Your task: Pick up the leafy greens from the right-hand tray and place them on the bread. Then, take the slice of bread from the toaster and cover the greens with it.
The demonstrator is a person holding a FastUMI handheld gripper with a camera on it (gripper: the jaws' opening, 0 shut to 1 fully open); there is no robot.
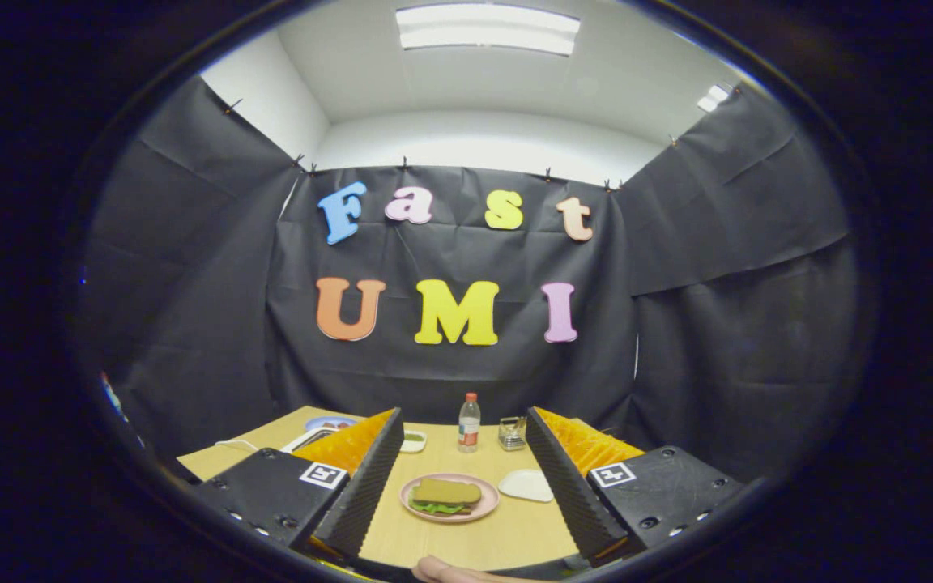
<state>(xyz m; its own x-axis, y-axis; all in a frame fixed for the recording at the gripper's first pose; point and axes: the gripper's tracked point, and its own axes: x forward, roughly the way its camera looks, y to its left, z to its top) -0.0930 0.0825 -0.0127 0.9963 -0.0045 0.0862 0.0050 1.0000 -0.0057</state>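
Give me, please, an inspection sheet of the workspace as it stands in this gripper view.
Surface: wooden table, bare near the fingers.
Job's things: pink plate holds sandwich; greens under top bread slice.
Clutter: bottle, white dish, small metal rack, small bowl, blue plate.
Grippers: gripper open, holding nothing, plate between fingers.
Cables: white cable on table.
Surroundings: black cloth walls, ceiling light.

walls: black cloth (450, 380) on 3 sides, pinned at top, white wall above
ceiling: white, w/ lit panel (488, 28)
bench: light wood top (507, 534)
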